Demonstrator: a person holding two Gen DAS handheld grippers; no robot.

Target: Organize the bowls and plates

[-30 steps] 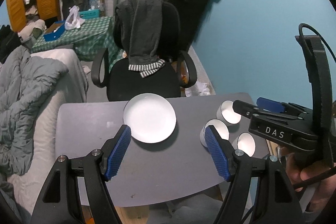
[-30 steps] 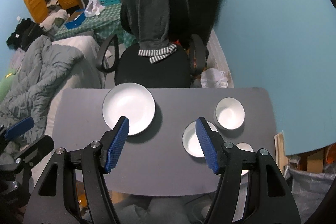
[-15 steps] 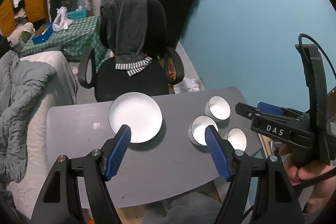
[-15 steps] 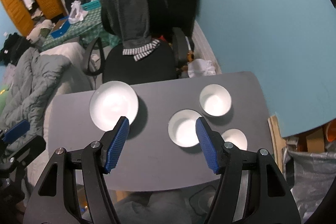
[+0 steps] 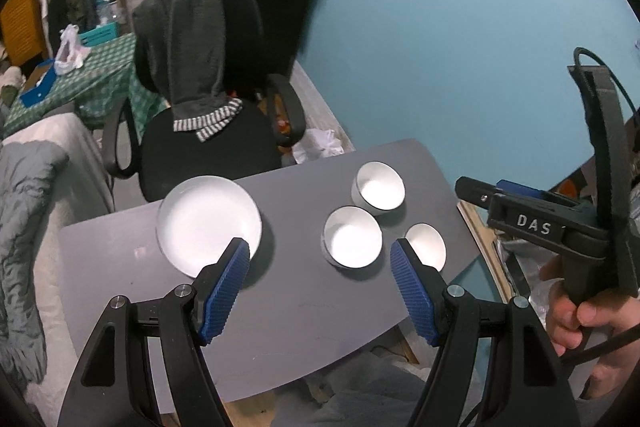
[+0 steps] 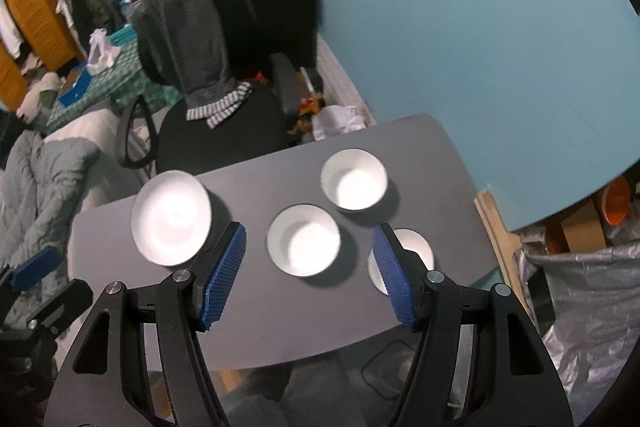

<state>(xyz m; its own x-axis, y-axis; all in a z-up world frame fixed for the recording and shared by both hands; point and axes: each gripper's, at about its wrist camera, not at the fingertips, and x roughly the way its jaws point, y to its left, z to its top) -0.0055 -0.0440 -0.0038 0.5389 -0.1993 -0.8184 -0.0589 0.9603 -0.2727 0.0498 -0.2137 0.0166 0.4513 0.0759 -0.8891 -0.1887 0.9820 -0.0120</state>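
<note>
plate (image 5: 208, 217): glossy white ceramic | table (image 5: 304, 311): matt grey | finger pads (image 5: 224, 293): ribbed blue rubber

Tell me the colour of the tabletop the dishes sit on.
Matte grey flat tabletop, plain with no pattern; clearest in the right wrist view.

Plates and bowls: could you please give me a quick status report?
Left tongs and right tongs open, empty, above the table. Plate and three bowls lie separate, unstacked. Nothing in the way.
</note>
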